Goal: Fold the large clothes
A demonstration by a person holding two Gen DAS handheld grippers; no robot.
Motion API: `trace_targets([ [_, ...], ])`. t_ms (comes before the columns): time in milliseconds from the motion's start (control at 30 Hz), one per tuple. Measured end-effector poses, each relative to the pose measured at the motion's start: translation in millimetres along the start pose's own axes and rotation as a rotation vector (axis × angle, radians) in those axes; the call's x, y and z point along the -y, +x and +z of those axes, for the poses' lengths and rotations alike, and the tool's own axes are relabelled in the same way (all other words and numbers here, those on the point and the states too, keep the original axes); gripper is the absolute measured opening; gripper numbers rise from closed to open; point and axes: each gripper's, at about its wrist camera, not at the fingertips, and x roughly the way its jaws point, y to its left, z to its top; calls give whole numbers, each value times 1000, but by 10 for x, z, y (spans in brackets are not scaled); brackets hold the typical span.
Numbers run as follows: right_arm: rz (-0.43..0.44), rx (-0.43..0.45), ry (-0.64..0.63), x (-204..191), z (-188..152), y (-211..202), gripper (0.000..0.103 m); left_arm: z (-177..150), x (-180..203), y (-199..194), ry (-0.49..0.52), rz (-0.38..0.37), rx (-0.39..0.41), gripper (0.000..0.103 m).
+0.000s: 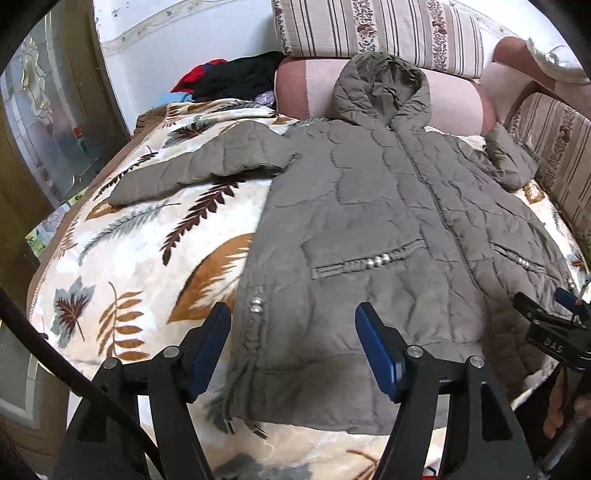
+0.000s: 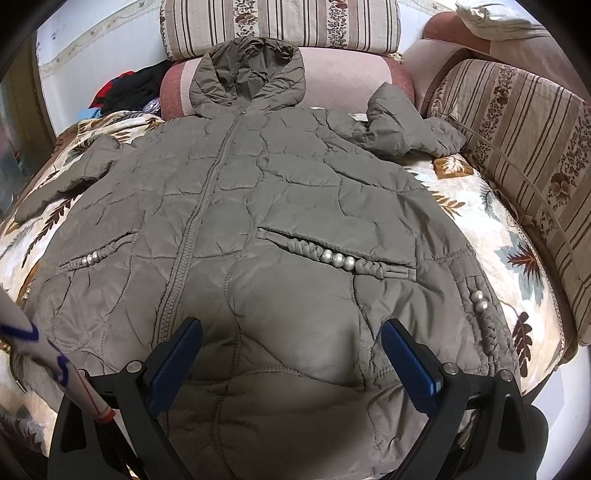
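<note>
Left tongs and right tongs gape empty above the jacket's hem. Jacket lies spread flat on the bed, unfolded. Next move likely calls for gripping a sleeve.

Blanket left of coat lies bare; striped cushions wall off back & right.

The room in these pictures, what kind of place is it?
Probably a living room at home: a sofa with striped floral cushions, a leaf-patterned blanket spread under the quilted jacket, and a pile of clothes.
</note>
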Motion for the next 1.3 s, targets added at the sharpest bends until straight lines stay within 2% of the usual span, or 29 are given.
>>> trace_targets([
  [100,35,5,44,40,49,-91,100,16,-18,-76,-10,2,17,69],
  [233,20,86,45,-2,244,-434,100,72,-91,-245,-33,9,55,69],
  [367,76,172,-3,-147,523,-859,100,190,-198,-521,-43,41,122,71],
  [700,145,355,-17,-562,1247,-1575,100,843,-309,-1120,-44,147,276,81],
  [833,189,321,-1,-639,1236,-1441,100,994,-281,-1126,-54,145,291,83],
  [967,163,191,-35,-649,1106,-1001,99,950,-236,-929,-55,132,226,83],
  [1033,150,161,-33,-597,1045,-874,97,917,-195,-792,-41,135,187,83],
  [1300,48,140,-44,-391,939,-575,97,915,-86,-452,-49,106,105,83],
])
